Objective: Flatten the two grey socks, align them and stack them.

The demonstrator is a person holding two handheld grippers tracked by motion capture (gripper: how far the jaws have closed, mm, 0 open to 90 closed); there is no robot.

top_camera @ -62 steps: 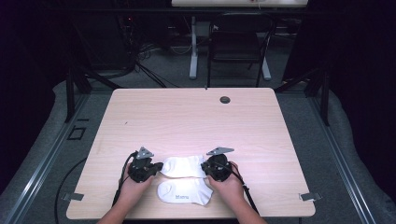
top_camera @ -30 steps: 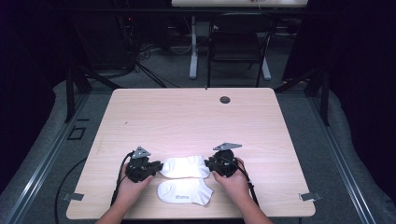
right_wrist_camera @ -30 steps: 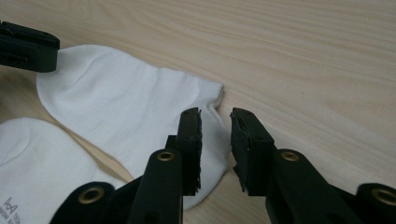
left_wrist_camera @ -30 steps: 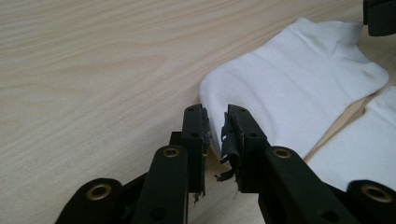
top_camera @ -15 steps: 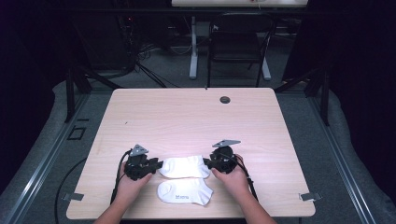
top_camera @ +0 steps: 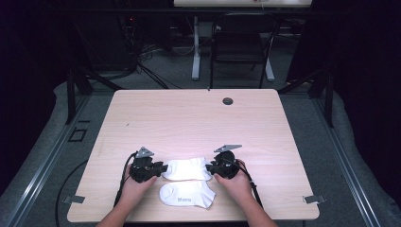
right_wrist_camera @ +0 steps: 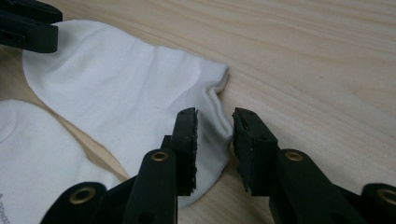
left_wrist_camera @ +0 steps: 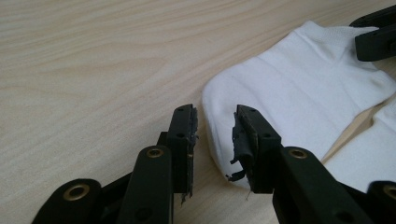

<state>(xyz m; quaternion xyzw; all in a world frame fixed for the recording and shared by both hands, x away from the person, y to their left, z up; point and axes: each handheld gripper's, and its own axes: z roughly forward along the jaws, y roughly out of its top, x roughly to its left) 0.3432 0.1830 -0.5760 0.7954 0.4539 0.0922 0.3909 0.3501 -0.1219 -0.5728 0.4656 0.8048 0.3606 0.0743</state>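
At opposite ends of the far white sock, left tool and right tool stand spread, the right's jaws having just closed somewhat, the sock's edge between them, unpinched.

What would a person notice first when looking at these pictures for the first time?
Two white socks lie near the front edge of the wooden table. The farther sock stretches between the left gripper and the right gripper, each with jaws apart at one end. The nearer sock lies untouched.
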